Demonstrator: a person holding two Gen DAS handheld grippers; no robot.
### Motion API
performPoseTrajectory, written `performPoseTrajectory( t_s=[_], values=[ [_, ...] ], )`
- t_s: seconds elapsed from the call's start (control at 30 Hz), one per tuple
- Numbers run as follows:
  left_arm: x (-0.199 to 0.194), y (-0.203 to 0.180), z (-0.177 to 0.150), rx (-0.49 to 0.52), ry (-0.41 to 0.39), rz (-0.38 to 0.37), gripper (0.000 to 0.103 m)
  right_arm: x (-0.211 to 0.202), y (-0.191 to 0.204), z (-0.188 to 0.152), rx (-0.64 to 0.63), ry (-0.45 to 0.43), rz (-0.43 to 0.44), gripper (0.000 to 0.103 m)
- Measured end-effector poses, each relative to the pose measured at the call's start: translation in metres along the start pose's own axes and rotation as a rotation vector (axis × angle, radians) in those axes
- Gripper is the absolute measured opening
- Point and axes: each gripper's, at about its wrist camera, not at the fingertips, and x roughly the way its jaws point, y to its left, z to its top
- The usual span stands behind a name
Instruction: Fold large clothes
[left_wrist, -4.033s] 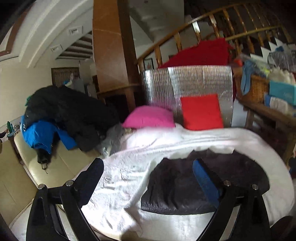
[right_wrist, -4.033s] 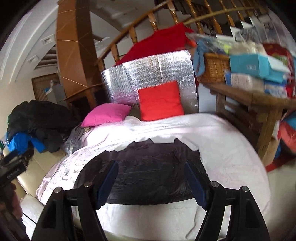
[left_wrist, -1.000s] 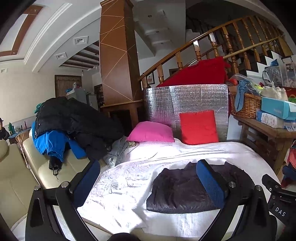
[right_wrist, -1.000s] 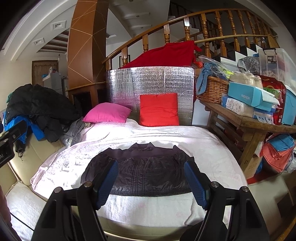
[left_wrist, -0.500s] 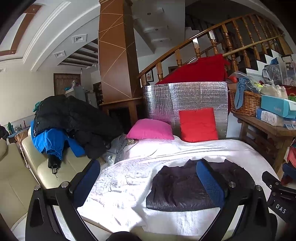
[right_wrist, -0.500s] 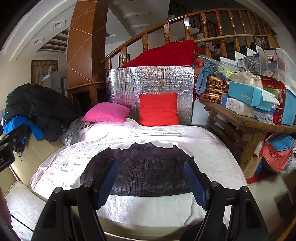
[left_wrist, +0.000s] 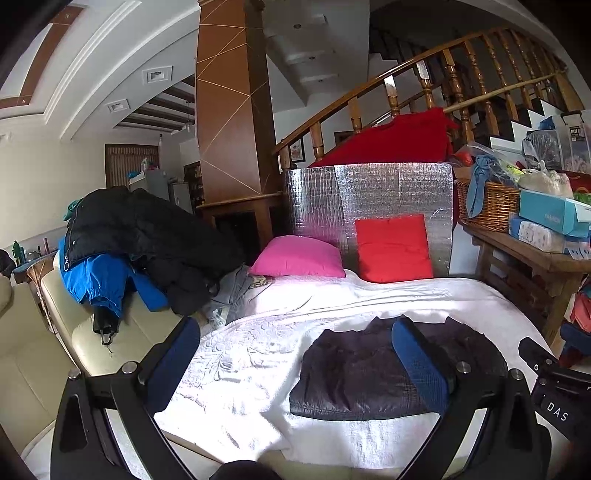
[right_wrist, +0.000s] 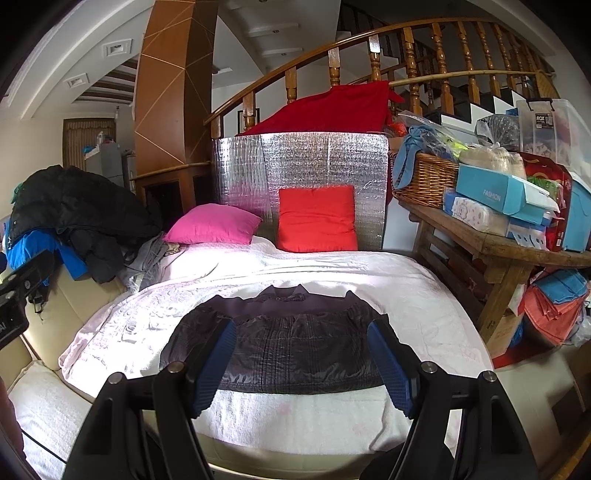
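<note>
Quilted dark jacket (right_wrist: 288, 343), folded to a flat rectangle with its collar on the far side, lies just beyond the right gripper (right_wrist: 301, 363), seen through the gap between its spread, empty jaws. From the left gripper (left_wrist: 295, 360), likewise spread wide and holding nothing, the jacket (left_wrist: 369, 373) lies ahead and to the right, behind the right-hand blue pad (left_wrist: 417, 363). Pads are ribbed and blue on black arms. The jacket's fabric is glossy with stitched channels; it rests on a white embossed bedspread (right_wrist: 332, 269). Farther out lie a pink cushion (right_wrist: 212, 223), a red cushion (right_wrist: 317, 218) against a silver foil panel (right_wrist: 295, 166), and heaped black and blue coats (left_wrist: 125, 240) on a cream leather sofa (left_wrist: 55, 332). Compared with four seconds ago, both grippers sit farther back from the jacket; over the last second, nothing has shifted.
</note>
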Motion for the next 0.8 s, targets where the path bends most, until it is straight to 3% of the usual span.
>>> performPoseTrajectory(
  t_s=[0.8],
  values=[
    [0.018, -0.002, -0.005, 0.010, 0.031, 0.002, 0.103, 0.021, 0.001, 0.003, -0.005, 0.027, -0.008, 0.077]
  ],
)
